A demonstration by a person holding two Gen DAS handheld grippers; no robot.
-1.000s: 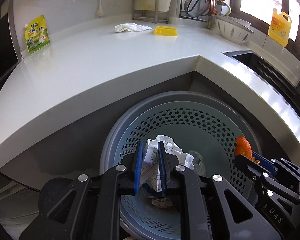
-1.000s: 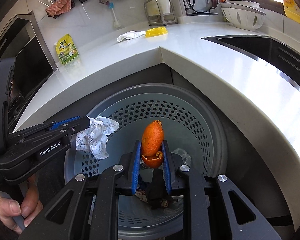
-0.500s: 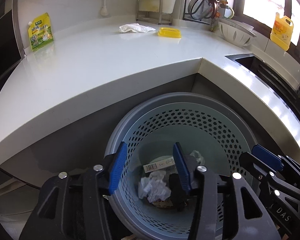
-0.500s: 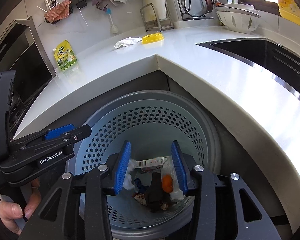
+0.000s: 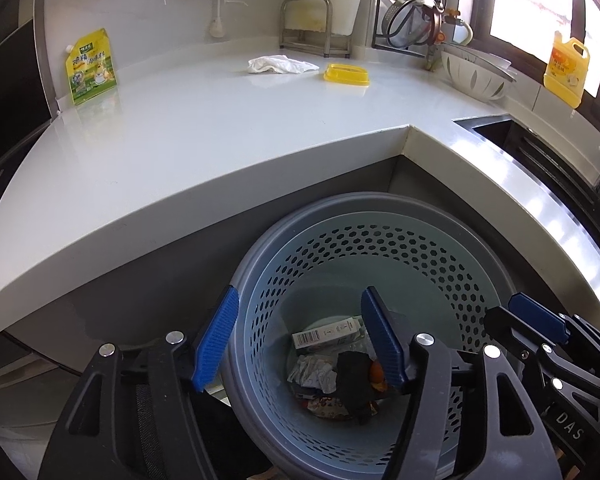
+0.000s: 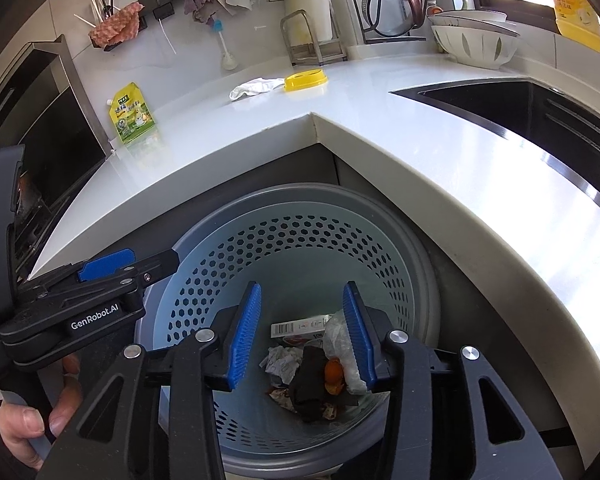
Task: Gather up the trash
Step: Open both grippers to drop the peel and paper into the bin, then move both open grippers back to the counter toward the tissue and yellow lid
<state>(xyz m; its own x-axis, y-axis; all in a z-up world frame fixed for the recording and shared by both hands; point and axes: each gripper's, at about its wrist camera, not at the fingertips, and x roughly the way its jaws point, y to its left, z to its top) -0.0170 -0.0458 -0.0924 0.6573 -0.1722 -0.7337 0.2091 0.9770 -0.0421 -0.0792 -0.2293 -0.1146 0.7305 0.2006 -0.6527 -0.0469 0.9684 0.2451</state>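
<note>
A round grey bin with a perforated pale blue liner stands on the floor under the counter corner. In it lie a crumpled paper, an orange peel, a small white box with a barcode, a black piece and wrappers. My left gripper is open and empty above the bin; it also shows in the right wrist view. My right gripper is open and empty above the bin; it also shows in the left wrist view.
The white L-shaped counter overhangs the bin. On it lie a white cloth, a yellow lid and a yellow-green pouch. A sink, a bowl, a kettle rack and a yellow bottle are at the right.
Both grippers opened: the crumpled paper dropped from the left and the orange peel from the right into the bin. Both grippers have since opened wider.
</note>
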